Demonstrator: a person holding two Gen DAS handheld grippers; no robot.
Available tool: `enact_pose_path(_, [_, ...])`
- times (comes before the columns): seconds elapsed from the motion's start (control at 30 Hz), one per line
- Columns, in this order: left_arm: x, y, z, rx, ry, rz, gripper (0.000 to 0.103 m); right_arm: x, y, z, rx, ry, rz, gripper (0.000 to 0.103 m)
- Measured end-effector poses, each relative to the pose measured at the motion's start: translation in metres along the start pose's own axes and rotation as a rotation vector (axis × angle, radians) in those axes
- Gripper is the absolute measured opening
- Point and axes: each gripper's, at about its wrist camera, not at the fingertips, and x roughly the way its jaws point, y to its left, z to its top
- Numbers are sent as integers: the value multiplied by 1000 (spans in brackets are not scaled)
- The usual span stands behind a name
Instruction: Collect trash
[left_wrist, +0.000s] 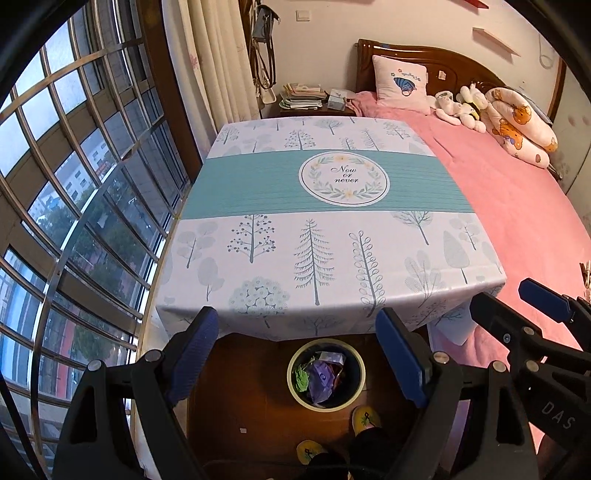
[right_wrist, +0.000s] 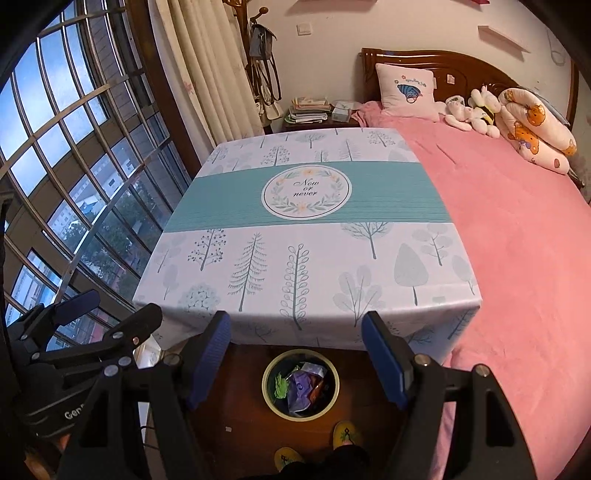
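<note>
Both wrist views are looking down across a square table (left_wrist: 332, 258) whose smooth, matte tablecloth (right_wrist: 295, 258) is printed with pale tree outlines, a ribbed teal band and a round wreath medallion. The left gripper (left_wrist: 295, 354) is hanging with its jaws standing wide apart and holding nothing; its fingers (left_wrist: 195, 354) are black, hinged plastic faced with flat, finely textured blue pads. The right gripper (right_wrist: 295, 356), of the same build, is likewise gaping and holding nothing. Between the fingers of each, on the glossy dark wooden floor (left_wrist: 240, 387) just below the table's near edge, a round waste bin (left_wrist: 327, 373) with a pale yellow rim and dark wall is sitting upright. Crumpled trash (right_wrist: 301, 387) is lying inside it: a purple wrapper, a green scrap and a whitish one. Two yellow slippers (right_wrist: 345, 434) are showing beside the bin. A plush pink bedspread (right_wrist: 517, 240) is covering the bed touching the table's right side.
</note>
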Motion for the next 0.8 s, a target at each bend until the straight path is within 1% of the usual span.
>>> enact_pose_path(0.27, [3, 0, 2, 11, 9, 2, 85, 3, -1, 1, 16, 11, 2, 73])
enact_pose_path(0.8, [9, 3, 3, -6, 31, -15, 85, 9, 4, 1, 14, 25, 4, 73])
